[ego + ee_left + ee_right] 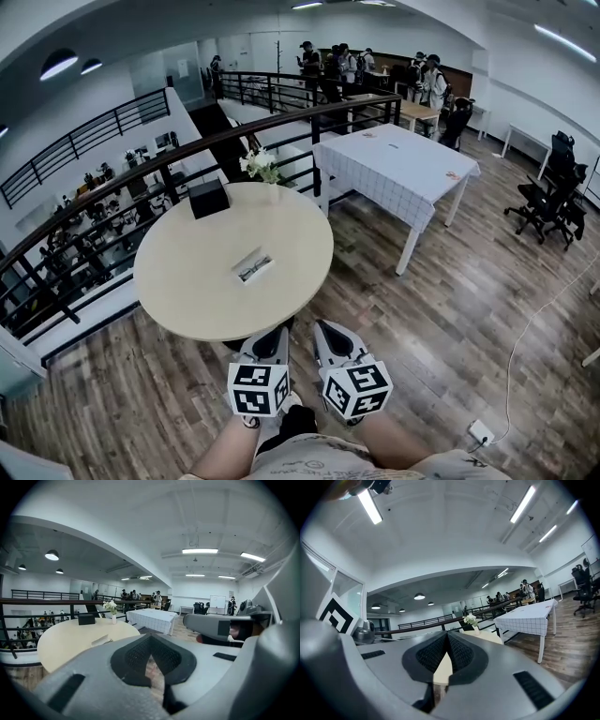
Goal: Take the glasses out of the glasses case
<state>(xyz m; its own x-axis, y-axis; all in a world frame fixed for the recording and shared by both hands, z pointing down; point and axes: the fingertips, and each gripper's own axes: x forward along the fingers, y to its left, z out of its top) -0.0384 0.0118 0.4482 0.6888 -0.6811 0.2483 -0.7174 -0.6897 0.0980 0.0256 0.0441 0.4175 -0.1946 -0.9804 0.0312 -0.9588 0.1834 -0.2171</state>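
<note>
Down at the bottom of the head view, the grey left gripper (271, 336) with its black-and-white marker cube is held low, just short of the near edge of the table. Its own view shows the dark ribbed pads pressed together at the tips, with nothing between them. The matching grey right gripper (329, 332) is right beside it, and it too is closed tip to tip and empty. Both hang over the wooden floor and touch nothing.

Out ahead is the round beige table (187, 300). The small pale rectangular glasses case (253, 267) lies flat near its middle, a little toward the near edge and well apart from both grippers. Its centre looks dark inside a light rim. Whether the lid is up, and whether the glasses are inside, is too small to tell.

At the far edge sit a black box (208, 197) and a small vase of white flowers (262, 167), clear of the case.

By my reading the task has not begun: no contact, no glasses out. Everything is left to do: reach in, steady the case, open it if need be, and lift the glasses out.
</note>
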